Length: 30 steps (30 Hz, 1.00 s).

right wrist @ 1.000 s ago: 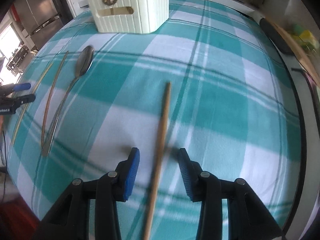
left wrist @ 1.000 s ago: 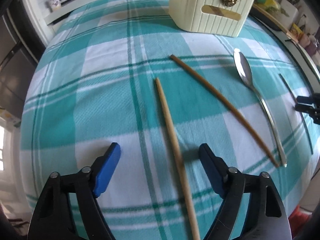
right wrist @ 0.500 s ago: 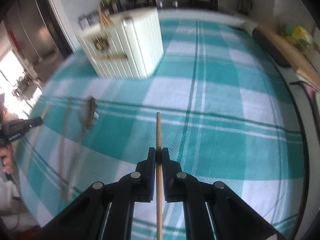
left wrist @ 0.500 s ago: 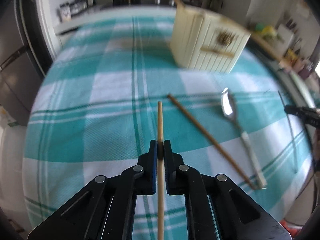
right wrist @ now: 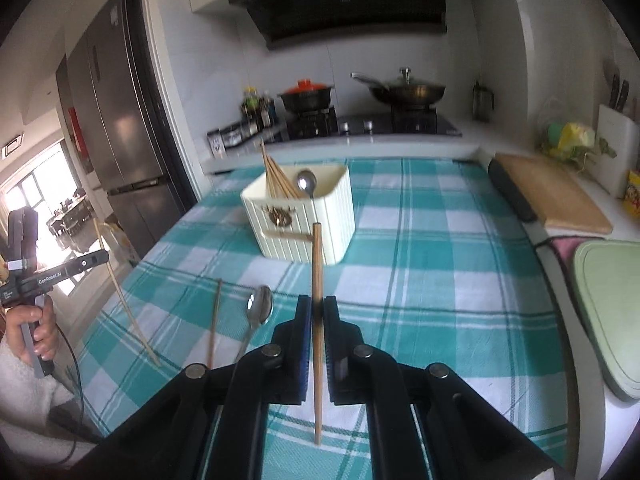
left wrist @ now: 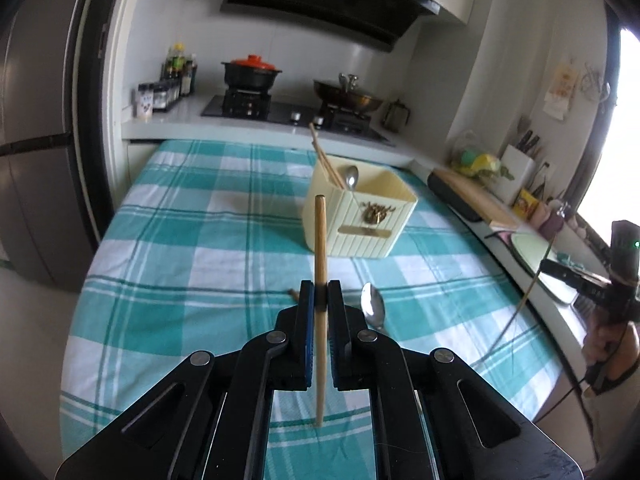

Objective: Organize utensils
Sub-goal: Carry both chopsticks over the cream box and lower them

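My left gripper [left wrist: 320, 300] is shut on a pale wooden chopstick [left wrist: 320, 240], held up off the teal checked cloth [left wrist: 180, 260]. In the right wrist view my right gripper [right wrist: 317, 312] is shut on a darker chopstick [right wrist: 316, 264], also lifted. Beyond both stands a cream ribbed holder [left wrist: 360, 220] [right wrist: 304, 220] with several chopsticks and a spoon in it. On the cloth lie a metal spoon [right wrist: 258, 312] [left wrist: 373, 312] and one more chopstick [right wrist: 214, 320]. Each gripper shows at the edge of the other's view: the right gripper [left wrist: 544, 268] and the left gripper [right wrist: 102, 258], each with its stick.
A stove [left wrist: 280, 108] with a red-lidded pot and a wok runs behind the table. A wooden cutting board [right wrist: 560, 196] and a green tray [right wrist: 608, 312] lie along the right counter. A refrigerator [right wrist: 120, 128] stands to the left. A person's hand [right wrist: 36, 328] holds the left gripper's handle.
Both grippers closed on the chopsticks that lay between their fingers, then rose and tipped upward, lifting the sticks off the cloth. The kitchen behind the table has come into view.
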Motion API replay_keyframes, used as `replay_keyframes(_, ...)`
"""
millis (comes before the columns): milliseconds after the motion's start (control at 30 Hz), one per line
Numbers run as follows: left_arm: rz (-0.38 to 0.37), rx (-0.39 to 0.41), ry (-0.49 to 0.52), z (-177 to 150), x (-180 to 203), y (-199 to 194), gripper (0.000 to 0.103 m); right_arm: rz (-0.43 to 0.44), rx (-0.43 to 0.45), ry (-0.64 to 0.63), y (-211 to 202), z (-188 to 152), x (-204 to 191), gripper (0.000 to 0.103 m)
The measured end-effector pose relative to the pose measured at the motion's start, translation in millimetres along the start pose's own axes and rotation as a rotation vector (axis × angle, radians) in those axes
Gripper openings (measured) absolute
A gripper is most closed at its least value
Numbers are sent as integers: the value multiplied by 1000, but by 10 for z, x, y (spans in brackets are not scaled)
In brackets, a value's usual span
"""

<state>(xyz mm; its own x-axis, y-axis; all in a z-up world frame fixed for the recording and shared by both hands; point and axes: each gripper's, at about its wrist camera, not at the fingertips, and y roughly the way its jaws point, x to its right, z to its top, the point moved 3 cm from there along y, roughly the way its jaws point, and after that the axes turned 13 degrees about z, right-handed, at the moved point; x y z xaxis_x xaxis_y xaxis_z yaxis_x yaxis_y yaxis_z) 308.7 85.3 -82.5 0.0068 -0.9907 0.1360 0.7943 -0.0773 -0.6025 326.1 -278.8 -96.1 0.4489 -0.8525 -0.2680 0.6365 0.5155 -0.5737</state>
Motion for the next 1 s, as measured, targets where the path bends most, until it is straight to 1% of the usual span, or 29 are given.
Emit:
replay_keyframes(133, -3, 9, -11, 10, -10, -35, 4, 4, 45, -9, -9, 81, -54, 6)
replay_keyframes(233, 5, 3, -5, 18, -11, -32, 4, 6, 62, -15, -11, 166, -86, 6)
replay_keyframes(433, 11, -6, 2, 23, -11, -31, 4, 11, 72, -35, 8, 334, -154, 6)
replay_keyframes(533, 5, -5, 6, 102, -3, -47, 4, 11, 68, -40, 42, 436, -146, 6)
replay_keyframes(633, -7, 10, 18, 329, 9, -86, 4, -1, 74, -67, 69, 607, -131, 6)
replay_keyframes(733, -22, 62, 13, 727, 40, -181, 4, -23, 108, -110, 71, 880, -129, 6)
replay_keyframes(767, -24, 98, 14, 926, 75, -228, 4, -26, 118, -118, 71, 955, -134, 6)
replay_keyframes(800, -18, 123, 17, 1039, 96, -249, 4, -32, 141, -130, 73, 1100, -132, 6)
replay_keyframes(833, -5, 167, 22, 1230, 146, -282, 4, -34, 159, -136, 81, 1220, -134, 6)
replay_keyframes(867, 1, 197, 22, 1349, 173, -297, 4, -34, 172, -141, 86, 1304, -140, 6)
replay_keyframes(933, 1, 260, 4, 1669, 277, -288, 4, -35, 222, -158, 126, 1580, -167, 6)
replay_keyframes(1000, 10, 305, -3, 1891, 372, -230, 4, -37, 262, -179, 187, 1785, -188, 6)
